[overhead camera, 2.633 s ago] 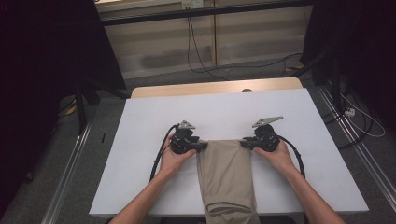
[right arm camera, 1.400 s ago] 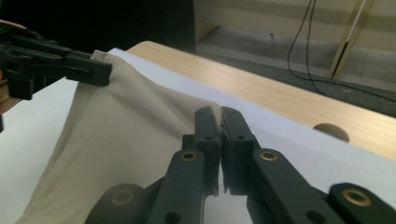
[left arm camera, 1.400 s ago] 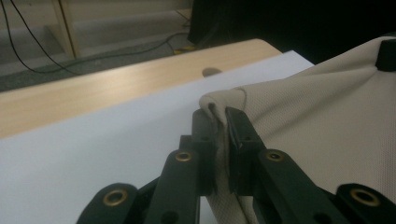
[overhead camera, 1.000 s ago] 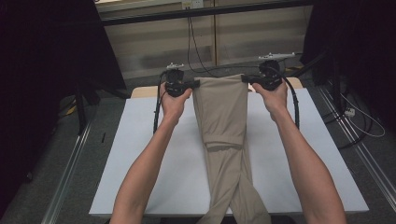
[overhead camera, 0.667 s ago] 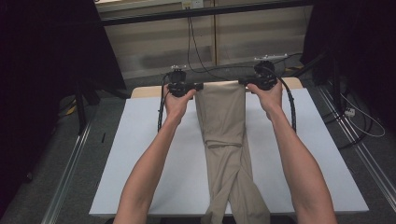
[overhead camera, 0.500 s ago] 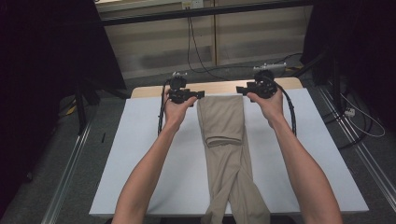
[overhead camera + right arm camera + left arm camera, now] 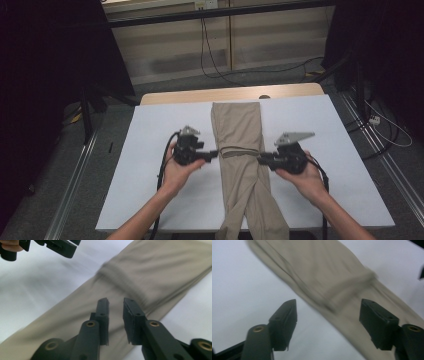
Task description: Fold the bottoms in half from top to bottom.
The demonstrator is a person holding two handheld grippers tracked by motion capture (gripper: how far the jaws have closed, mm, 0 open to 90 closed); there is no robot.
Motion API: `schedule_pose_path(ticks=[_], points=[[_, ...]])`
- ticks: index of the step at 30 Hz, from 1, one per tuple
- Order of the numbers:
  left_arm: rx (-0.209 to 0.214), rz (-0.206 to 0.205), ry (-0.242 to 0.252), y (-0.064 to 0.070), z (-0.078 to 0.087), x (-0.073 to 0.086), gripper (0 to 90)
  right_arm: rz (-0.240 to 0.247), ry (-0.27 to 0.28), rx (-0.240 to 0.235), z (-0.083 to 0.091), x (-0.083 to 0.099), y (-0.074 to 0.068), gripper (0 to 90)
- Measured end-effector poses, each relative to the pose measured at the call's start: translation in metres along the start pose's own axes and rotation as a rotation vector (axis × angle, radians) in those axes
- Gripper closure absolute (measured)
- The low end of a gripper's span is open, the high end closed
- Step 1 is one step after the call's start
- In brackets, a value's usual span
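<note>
Khaki trousers [image 7: 235,130] lie lengthwise down the middle of the white table [image 7: 150,150], the far part folded over with its hem edge crossing at mid-length. The legs hang off the near edge. My left gripper [image 7: 214,154] sits just left of the fold edge, jaws wide open, with the blurred cloth [image 7: 332,277] ahead of it and nothing between them [image 7: 328,312]. My right gripper [image 7: 261,160] is at the cloth's right side. Its jaws [image 7: 115,302] stand narrowly apart above the fabric [image 7: 150,272], holding nothing. The left gripper [image 7: 57,246] shows opposite it.
A wooden strip [image 7: 230,94] runs along the table's far edge. Cables [image 7: 215,60] trail on the floor behind it, and metal rails [image 7: 75,190] flank both sides. Bare white surface lies left and right of the trousers.
Both grippers carried the trousers' end up to the far edge, laid it down and let go. They have since drawn back to the fold at mid-length.
</note>
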State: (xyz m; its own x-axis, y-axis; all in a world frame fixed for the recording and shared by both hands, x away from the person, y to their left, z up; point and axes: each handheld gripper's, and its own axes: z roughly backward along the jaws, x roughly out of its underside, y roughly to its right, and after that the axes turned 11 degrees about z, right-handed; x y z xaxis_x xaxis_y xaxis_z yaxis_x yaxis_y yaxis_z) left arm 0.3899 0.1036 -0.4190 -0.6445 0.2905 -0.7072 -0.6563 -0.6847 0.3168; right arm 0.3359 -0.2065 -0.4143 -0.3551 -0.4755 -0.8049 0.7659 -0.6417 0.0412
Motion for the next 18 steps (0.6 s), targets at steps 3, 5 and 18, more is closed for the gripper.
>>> schedule_pose_path(ticks=[3,5,18], points=[[0.08,-0.063,-0.056,0.027,0.007,0.035,41.1,-0.001,-0.025,-0.035,0.014,0.025,-0.03,81.0],[0.123,-0.098,-0.081,0.043,0.01,0.052,47.2,-0.008,-0.013,-0.049,0.023,0.036,-0.049,85.8],[0.093,-0.306,-0.175,0.082,-0.003,0.082,71.3,0.113,-0.086,-0.137,0.001,0.041,-0.108,73.8]])
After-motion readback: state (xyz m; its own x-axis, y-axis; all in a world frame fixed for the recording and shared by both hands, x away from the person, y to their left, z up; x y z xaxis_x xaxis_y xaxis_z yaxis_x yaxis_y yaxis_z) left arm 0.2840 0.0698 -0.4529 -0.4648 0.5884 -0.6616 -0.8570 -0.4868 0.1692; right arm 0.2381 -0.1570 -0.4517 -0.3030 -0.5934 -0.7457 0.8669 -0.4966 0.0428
